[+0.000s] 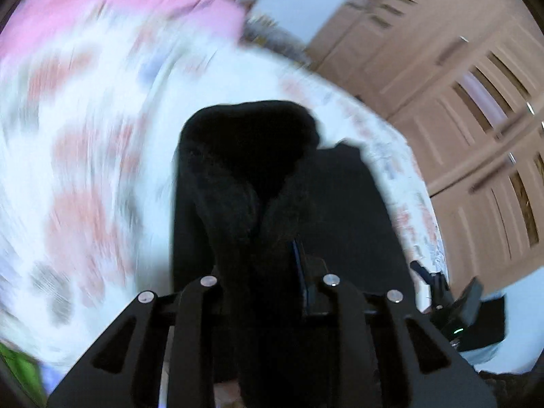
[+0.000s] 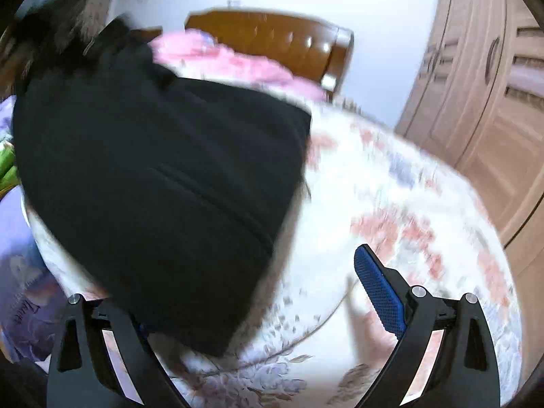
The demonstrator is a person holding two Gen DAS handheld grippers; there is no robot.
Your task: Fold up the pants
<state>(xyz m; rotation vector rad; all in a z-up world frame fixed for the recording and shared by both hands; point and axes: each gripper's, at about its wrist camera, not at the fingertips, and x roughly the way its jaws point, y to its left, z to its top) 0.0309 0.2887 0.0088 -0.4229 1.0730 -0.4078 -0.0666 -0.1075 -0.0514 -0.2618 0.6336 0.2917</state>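
Gripping pants (image 1: 244,183) mid-frame, left gripper (image 1: 268,272) closing tight, lifting fabric off bed (image 1: 85,136) for fold; right gripper (image 2: 272,309) gaping wide, holding nothing, at lower frame.

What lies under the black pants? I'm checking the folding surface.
The black pants lie on a floral bedspread, visible all round them. The part directly beneath is covered.

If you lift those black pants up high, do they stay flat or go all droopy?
Probably droopy. The black pants bunch and hang in soft folds from the shut left gripper. On the floral bedspread they lie limp. The fuzzy-looking fabric likely grips rather than slips.
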